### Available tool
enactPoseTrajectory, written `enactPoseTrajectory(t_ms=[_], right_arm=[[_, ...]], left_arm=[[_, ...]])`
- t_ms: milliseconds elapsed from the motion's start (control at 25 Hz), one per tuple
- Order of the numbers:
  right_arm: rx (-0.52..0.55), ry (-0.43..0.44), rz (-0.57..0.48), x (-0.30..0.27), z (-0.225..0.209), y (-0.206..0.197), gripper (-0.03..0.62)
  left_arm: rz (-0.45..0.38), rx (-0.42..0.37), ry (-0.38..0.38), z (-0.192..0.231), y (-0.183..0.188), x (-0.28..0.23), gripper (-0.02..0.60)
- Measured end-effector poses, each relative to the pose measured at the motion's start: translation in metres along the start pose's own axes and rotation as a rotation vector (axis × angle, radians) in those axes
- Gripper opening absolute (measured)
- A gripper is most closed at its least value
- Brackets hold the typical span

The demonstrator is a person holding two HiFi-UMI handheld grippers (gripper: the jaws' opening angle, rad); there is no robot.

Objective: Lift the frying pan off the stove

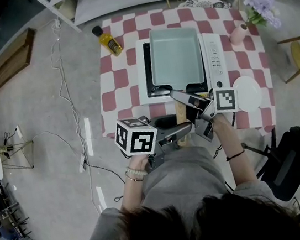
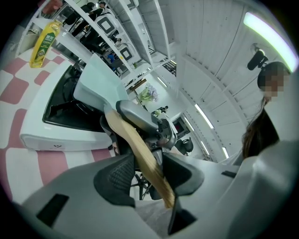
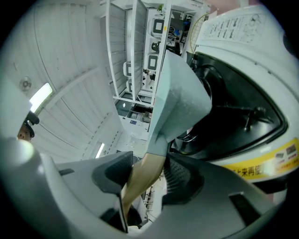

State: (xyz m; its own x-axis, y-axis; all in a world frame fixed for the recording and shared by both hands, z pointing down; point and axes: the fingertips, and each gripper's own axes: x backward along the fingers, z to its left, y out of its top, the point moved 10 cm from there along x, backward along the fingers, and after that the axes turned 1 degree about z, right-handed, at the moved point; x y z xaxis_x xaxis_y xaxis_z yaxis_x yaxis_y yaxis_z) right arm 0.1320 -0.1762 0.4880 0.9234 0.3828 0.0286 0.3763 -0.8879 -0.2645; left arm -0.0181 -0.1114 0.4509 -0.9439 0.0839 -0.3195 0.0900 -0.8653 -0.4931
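Left gripper [image 2: 145, 173] pads clamp the wooden handle [image 2: 138, 151] low down. Right gripper [image 3: 145, 176] pads clamp it up by the pan [image 1: 175, 54], which is square, pale blue, and over the stove [image 1: 213, 57]. The stove's yellow label [image 3: 276, 161] carries Chinese characters, cut off. The bottle [image 1: 109, 41] print is too small to read. Red-checked tablecloth [image 1: 118, 77], plate [image 1: 248, 92], flowers [image 1: 259, 8], grey floor [image 1: 47, 104], white shelving [image 3: 135, 51].

The pale grey-green rectangular frying pan [image 1: 175, 56] sits level over the black top of the white stove [image 1: 214, 56], which stands on the red-and-white checked surface [image 1: 118, 76]. The pan's tan wooden handle [image 1: 181, 115] points out past the stove's near edge.
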Motion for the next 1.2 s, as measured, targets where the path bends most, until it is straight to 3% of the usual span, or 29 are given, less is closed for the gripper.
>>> enactPoseTrajectory(t_ms=[1200], right_arm=[[0.119, 0.037, -0.053, -0.003, 0.053, 0.010, 0.212]], left_arm=[[-0.065, -0.125, -0.039, -0.033, 0.016, 0.019, 0.199]])
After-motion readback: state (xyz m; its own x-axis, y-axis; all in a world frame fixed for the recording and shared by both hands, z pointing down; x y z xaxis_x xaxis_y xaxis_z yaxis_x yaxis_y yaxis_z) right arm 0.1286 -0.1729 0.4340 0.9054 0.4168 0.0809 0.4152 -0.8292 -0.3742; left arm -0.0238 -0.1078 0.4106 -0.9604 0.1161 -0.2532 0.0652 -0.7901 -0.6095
